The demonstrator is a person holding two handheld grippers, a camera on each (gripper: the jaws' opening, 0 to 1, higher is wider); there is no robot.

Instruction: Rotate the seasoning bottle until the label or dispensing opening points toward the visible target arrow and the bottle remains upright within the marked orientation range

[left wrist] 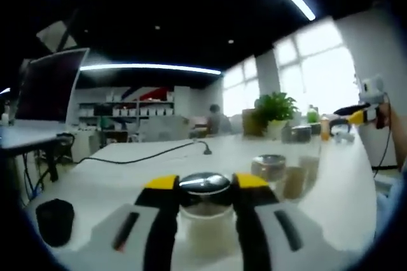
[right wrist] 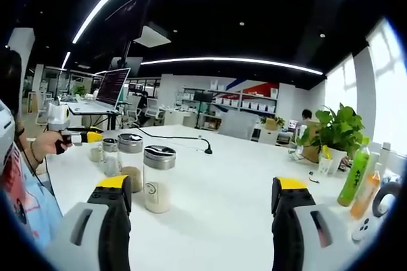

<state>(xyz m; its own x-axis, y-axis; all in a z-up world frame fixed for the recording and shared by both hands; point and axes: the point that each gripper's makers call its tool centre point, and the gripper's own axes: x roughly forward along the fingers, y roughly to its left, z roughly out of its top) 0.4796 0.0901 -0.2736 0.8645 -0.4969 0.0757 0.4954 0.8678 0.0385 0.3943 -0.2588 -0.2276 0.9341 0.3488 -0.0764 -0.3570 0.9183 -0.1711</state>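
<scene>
A seasoning bottle (left wrist: 203, 202) with a silver lid and pale contents stands upright on the white table (left wrist: 114, 175). My left gripper (left wrist: 205, 182) is shut on it, its yellow-tipped jaws pressed against both sides of the lid. In the right gripper view the left gripper (right wrist: 81, 135), held by a hand, sits at the far end of a row of bottles. My right gripper (right wrist: 203, 185) is open, jaws wide apart over bare table. The nearest bottle (right wrist: 158, 179) stands just left of its left jaw. The right gripper (left wrist: 360, 116) hovers far right in the left gripper view.
More lidded bottles (left wrist: 270, 169) stand in a row to the right of the held one. A black round object (left wrist: 55, 221) lies at the near left. A black cable (left wrist: 140, 156) crosses the table. A potted plant (right wrist: 340, 130) and drink bottles (right wrist: 356, 174) stand at the right.
</scene>
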